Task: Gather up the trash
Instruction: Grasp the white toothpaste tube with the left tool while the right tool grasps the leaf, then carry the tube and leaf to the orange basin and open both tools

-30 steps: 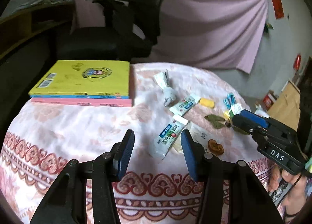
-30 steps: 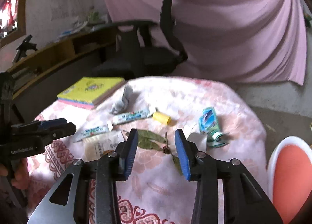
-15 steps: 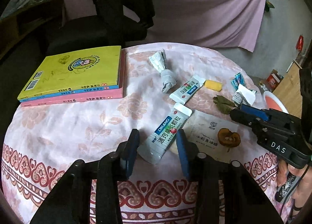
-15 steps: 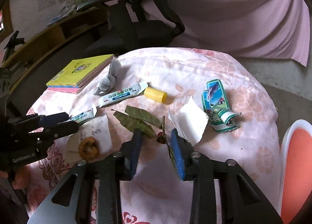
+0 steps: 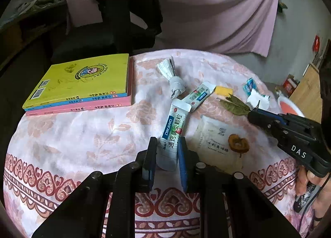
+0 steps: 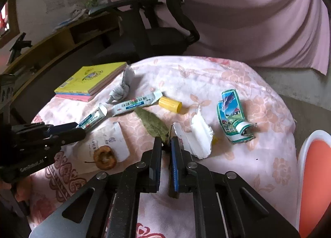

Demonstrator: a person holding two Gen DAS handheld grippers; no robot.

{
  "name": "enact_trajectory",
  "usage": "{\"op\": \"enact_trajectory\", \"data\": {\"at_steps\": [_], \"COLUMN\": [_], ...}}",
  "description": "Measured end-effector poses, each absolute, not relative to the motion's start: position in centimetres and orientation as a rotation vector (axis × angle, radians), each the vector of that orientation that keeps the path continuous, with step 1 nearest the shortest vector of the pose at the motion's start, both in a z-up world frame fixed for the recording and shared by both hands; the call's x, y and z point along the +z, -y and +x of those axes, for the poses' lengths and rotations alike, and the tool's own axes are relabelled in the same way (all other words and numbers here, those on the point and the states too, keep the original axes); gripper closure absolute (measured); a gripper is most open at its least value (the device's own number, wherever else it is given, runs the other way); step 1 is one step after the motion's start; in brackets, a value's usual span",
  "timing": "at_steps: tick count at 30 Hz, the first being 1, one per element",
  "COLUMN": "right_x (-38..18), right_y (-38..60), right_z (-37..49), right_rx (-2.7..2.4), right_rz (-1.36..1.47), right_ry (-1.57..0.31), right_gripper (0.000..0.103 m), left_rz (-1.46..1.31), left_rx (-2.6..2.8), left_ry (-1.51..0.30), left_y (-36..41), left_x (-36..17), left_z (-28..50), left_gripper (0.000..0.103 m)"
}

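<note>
Lying low and centre in the left wrist frame, a white DIKANG sachet [image 5: 173, 134] ran its long axis straight up-frame from the left gripper [image 5: 166, 161], whose jaws were closing around its near end, pads at its edges. At far right of that frame the right gripper [image 5: 256, 113] stood clenched at a dried leaf [image 5: 234, 104]. Only the right wrist view showed the leaf's stem [image 6: 168, 134] pinched between shut jaws, at lower centre, plus crumpled white paper [image 6: 196, 136] and a green wrapper [image 6: 231, 113] further right on the floral tablecloth [image 6: 206, 72].
</note>
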State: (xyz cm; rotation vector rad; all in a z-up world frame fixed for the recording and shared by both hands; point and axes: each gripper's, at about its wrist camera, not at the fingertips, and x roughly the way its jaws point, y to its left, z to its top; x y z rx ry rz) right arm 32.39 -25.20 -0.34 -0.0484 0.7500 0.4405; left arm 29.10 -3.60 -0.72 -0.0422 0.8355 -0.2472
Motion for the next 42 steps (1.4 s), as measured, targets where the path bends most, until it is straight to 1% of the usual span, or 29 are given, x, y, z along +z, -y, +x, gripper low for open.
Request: {"op": "enact_trajectory", "data": {"at_steps": [4,13,21,26,33,42], "right_x": [0.7,3.2,5.0,5.9,6.9,7.6], "right_y": [25.4,25.8,27.1,28.4,32.0,38.8], "right_z": [31.2,26.8,22.8,21.0,19.4,19.1], "right_rx": [0.444,0.439,0.401,0.363,0.269,0.103], "right_rz": [-0.049,-0.066,-0.057,-0.047,-0.012,0.092], "right_ry": [-0.663,-0.395,-0.161,-0.074,-0.023,-0.024], "right_gripper": [0.096,0.096,0.096,0.096,0.096,0.096], "left_rz": [-0.083,-0.100,-0.070,-0.023,0.004,-0.001], "left_rx": [-0.246,-0.252,-0.226,-0.229,-0.291,-0.439], "left_ry": [-0.760,-0.491,-0.292,-0.191,-0.128,-0.183], "left_y": [3.0,3.2,5.3,7.8,11.8,19.2], "left_x": [0.2,3.2,5.2,6.9,8.8,10.1], "left_z": [27.9,23.4,19.1,17.1,15.8,17.2], "left_gripper": [0.087,0.087,0.087,0.087,0.087,0.087]}}
